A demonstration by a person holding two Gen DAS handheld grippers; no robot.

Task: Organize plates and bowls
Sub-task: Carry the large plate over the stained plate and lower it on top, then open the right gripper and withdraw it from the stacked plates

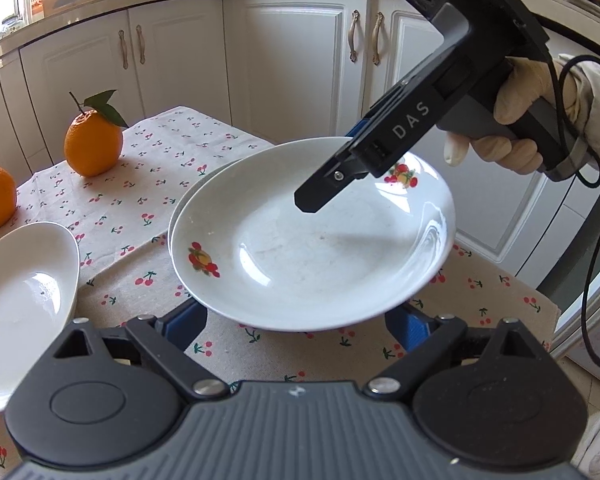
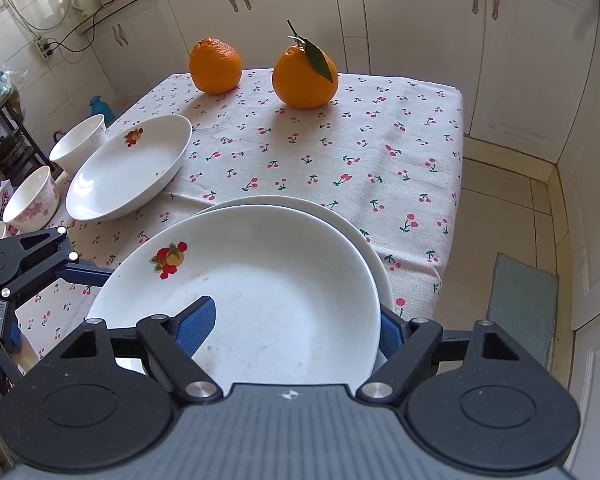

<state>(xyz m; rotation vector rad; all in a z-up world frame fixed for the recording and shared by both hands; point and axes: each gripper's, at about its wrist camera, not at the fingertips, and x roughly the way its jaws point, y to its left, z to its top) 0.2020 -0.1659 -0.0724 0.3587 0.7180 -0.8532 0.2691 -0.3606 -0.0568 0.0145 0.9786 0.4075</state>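
the fruit-print plate (image 2: 268, 300) sits tilted on top of a 2nd white plate (image 2: 340, 216), whose rim shows behind it at 1 o'clock in the right wrist view. the right hand-held gripper (image 2: 296, 328) grasps the fruit-print plate by its near edge: 1 blue finger (image 2: 196, 328) lies inside the dish, the other sits outside the rim at 3 o'clock. in the left wrist view the same gripper comes in from 1 o'clock, carried by a gloved hand (image 1: 516, 120).

the left hand-held gripper (image 1: 296, 326) stands released, its blue fingers (image 1: 410, 326) spread wide at the near rim of the plate; whether they touch it cannot be told.

a 3rd plate (image 2: 128, 170) lies on the table (image 2: 380, 140) at 10 o'clock of the stack, well apart. 2 bowls (image 2: 34, 198) stand beyond it at the table's left edge. 2 oranges (image 2: 304, 78) stand at the far side, at 12 o'clock, 1 with a leaf.
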